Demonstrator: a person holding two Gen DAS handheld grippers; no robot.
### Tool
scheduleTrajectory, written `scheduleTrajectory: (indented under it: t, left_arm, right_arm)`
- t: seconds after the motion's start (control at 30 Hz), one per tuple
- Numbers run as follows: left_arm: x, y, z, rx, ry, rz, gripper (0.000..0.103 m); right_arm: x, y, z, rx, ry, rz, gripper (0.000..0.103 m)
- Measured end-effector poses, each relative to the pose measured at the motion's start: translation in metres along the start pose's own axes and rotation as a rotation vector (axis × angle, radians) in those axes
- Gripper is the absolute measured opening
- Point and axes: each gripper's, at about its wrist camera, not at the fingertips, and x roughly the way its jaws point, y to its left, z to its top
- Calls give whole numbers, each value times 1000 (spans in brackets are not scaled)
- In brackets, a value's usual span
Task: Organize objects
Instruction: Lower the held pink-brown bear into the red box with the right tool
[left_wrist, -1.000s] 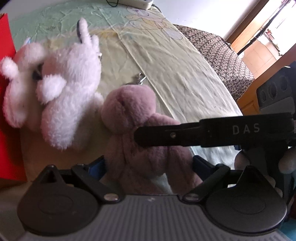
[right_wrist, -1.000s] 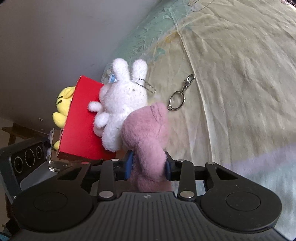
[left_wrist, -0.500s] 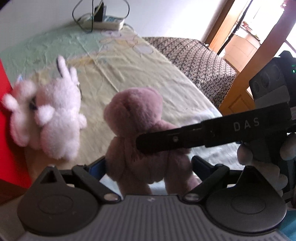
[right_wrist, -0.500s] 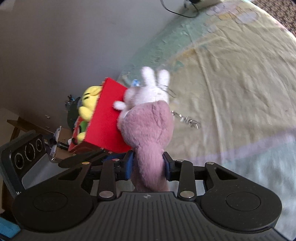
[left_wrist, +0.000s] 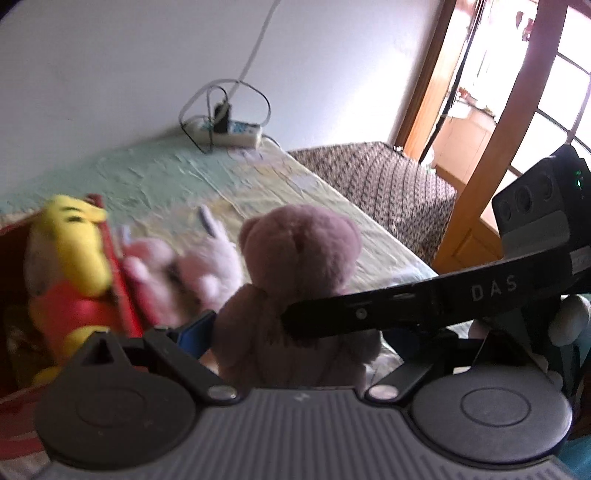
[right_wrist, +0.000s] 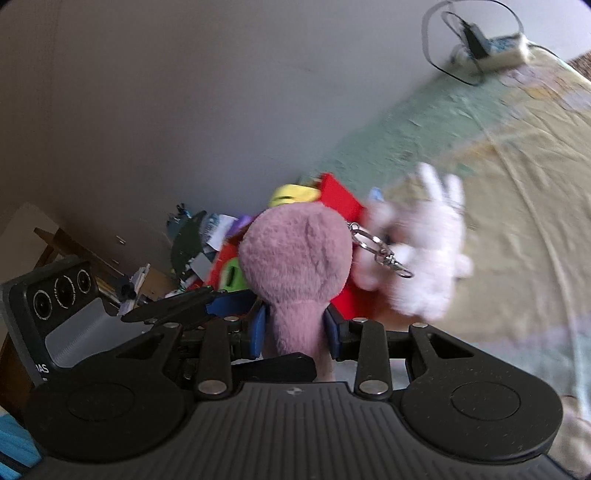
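Observation:
A mauve plush bear (left_wrist: 295, 295) is held up off the bed. My right gripper (right_wrist: 293, 328) is shut on its body (right_wrist: 295, 266), and its metal keyring (right_wrist: 384, 254) dangles to the right. In the left wrist view the bear sits between my left gripper's (left_wrist: 295, 332) wide-apart fingers, with the right gripper's black finger (left_wrist: 424, 306) across its chest. A white plush rabbit (right_wrist: 424, 251) leans against the red box (right_wrist: 340, 195). A yellow bear plush (left_wrist: 70, 258) sits inside the box (left_wrist: 118, 273).
The bed has a pale green and yellow sheet (left_wrist: 295, 192). A white power strip with cables (left_wrist: 232, 133) lies at the far edge by the wall. A brown patterned seat (left_wrist: 388, 184) and a wooden door frame (left_wrist: 491, 155) stand to the right. Clutter (right_wrist: 192, 243) lies beyond the box.
The mauve bear has been lifted off the sheet, its keyring now hanging free. Both views have tilted up, so the box's inside and the yellow plush now show.

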Motion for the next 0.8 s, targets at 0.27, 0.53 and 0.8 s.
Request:
scheduleTrajectory:
  t: [0.27,0.53,0.8]
  left_arm:
    - [-62,45,0,24,-104,-8,94]
    - [-100,91,8,62,-196,36,94]
    - [-97,144,9,26,-180,114,95]
  right_arm:
    - [32,56,8,-88,-71,27,35]
    - [81,99,23,-170,-114,23,35]
    - [143,110,34,-228,-69,-38,35]
